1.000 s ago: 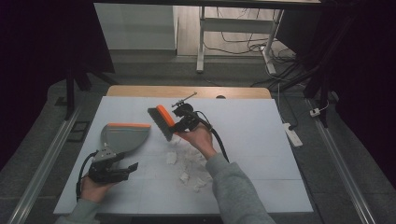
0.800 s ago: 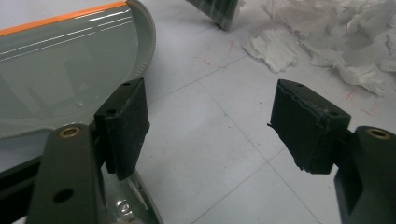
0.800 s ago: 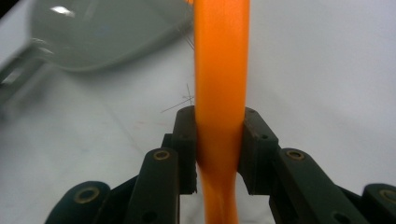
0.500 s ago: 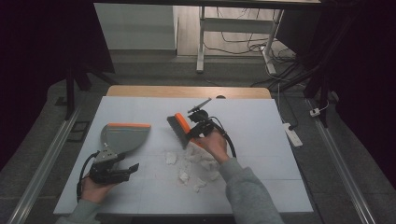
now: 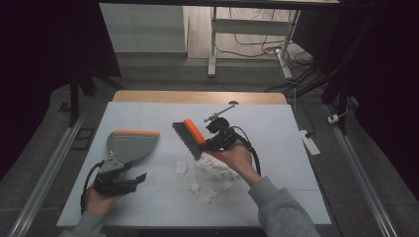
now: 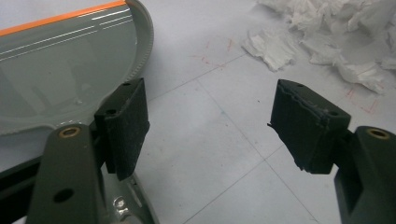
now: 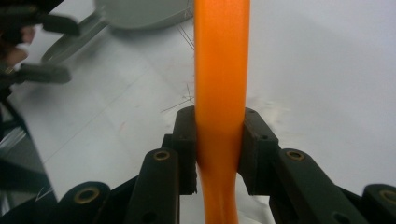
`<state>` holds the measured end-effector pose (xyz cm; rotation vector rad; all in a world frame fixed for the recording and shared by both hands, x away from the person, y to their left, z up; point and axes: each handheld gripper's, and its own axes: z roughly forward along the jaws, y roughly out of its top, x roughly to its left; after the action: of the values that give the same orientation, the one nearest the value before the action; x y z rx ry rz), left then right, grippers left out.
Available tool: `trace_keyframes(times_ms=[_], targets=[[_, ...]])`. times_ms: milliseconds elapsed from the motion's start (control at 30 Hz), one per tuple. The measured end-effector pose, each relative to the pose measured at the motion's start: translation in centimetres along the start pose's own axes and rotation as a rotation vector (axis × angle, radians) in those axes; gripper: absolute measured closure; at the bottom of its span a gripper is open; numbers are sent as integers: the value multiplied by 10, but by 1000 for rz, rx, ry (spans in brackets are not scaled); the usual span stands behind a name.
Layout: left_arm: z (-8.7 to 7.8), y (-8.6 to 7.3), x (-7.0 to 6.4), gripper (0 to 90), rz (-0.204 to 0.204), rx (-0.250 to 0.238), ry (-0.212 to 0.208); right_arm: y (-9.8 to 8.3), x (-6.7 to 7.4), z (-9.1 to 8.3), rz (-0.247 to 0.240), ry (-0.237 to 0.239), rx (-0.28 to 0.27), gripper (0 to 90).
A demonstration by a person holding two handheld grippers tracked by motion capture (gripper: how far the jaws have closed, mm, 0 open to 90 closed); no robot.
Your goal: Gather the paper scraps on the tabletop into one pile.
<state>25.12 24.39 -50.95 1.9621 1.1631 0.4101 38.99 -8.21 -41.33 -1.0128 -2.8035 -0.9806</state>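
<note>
High view had the right gripper (image 5: 213, 143) near the middle of the frame, jaws clamped tight on the orange handle of a brush (image 5: 190, 137) whose dark bristles pointed toward the upper left, just above a pile of torn white paper scraps (image 5: 210, 170) on the white table (image 5: 276, 128). Lower left, the left gripper (image 5: 139, 178) sat with jaws spread wide, gripping nothing, just below the grey dustpan (image 5: 129, 144) with its orange edge.
</note>
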Motion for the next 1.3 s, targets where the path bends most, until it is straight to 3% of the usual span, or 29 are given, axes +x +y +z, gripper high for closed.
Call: trace_keyframes(times_ms=[333,567,733,967,1133,1300], targets=[[-1,-1,2,285,-1,3,5,-2,24,46,-8,95,44,706],[-1,-1,1,284,3,2,5,-3,43,68,-55,140,87,706],[0,-1,1,284,5,4,6,-5,45,73,-72,122,114,706],[0,-1,1,285,4,7,4,-10,36,71,-88,46,129,706],[0,-1,1,285,3,6,3,-16,22,63,-48,-2,130,706],[1,-1,1,285,4,11,1,-24,9,43,-21,-49,113,706]])
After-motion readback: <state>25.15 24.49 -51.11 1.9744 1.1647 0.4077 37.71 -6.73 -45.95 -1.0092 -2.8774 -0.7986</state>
